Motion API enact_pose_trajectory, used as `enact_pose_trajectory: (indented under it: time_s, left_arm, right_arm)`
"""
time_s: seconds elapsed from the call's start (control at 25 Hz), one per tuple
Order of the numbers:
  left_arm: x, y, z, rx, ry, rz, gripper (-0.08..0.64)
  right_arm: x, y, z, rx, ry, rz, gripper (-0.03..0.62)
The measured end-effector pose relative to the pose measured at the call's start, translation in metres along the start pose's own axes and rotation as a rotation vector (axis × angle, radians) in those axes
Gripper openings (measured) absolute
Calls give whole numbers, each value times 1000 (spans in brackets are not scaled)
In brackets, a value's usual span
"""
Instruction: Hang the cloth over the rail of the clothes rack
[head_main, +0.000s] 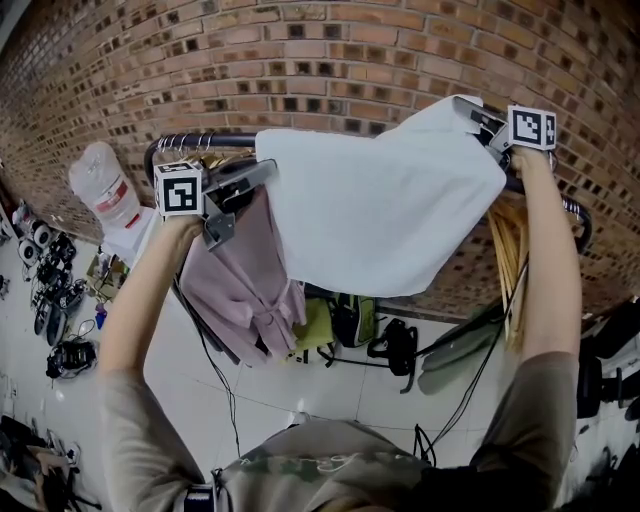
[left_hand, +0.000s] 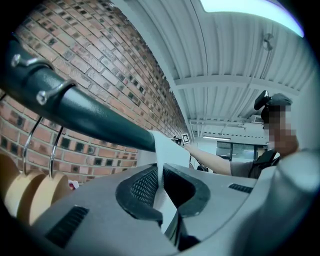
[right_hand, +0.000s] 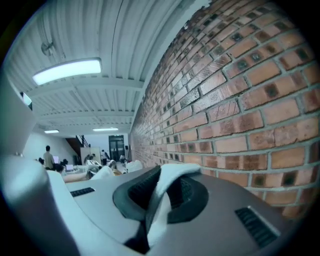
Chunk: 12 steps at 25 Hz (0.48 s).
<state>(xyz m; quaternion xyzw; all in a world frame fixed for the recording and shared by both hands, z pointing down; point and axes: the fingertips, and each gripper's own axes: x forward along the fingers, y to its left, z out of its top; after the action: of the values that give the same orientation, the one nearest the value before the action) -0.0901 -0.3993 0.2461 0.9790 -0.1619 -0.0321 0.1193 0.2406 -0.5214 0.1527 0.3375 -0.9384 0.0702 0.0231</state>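
A white cloth (head_main: 385, 215) is stretched between my two grippers, high up against the dark rail (head_main: 200, 142) of the clothes rack. My left gripper (head_main: 262, 172) is shut on the cloth's left corner, just beside the rail. The right gripper (head_main: 478, 118) is shut on the upper right corner, near the rail's right end. In the left gripper view the cloth (left_hand: 162, 155) runs up from between the pads of my left gripper (left_hand: 161, 175) towards the rail (left_hand: 90, 117). In the right gripper view a fold of cloth (right_hand: 167, 185) is pinched in my right gripper (right_hand: 162, 192).
A pink garment (head_main: 245, 275) hangs from the rail under my left gripper. Wooden hangers (head_main: 510, 260) hang at the rail's right end, and more wooden hangers (left_hand: 30, 192) at its left. The brick wall (head_main: 330, 60) stands close behind. A water bottle (head_main: 105, 185), bags (head_main: 350, 320) and cables lie on the floor.
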Motion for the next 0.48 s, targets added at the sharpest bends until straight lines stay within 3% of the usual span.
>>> enact_pose_trajectory:
  time_s: [0.08, 0.2, 0.28, 0.32, 0.4, 0.48]
  left_arm:
    - [0, -1, 0, -2, -1, -1, 25]
    - [0, -2, 0, -9, -10, -9, 25]
    - [0, -3, 0, -10, -14, -13, 25]
    - [0, -4, 0, -9, -15, -13, 25]
    - [0, -5, -1, -6, -14, -12, 25]
    - [0, -5, -2, -5, -13, -13, 25]
  right_arm:
    - [2, 8, 2, 32, -20, 49, 20]
    - [6, 11, -9, 43, 48, 63, 25]
    - [12, 23, -15, 57, 86, 124, 151]
    - [12, 23, -18, 61, 101, 118, 190]
    - [7, 4, -22, 57, 120, 4, 206]
    - [4, -5, -19, 57, 100, -49, 252]
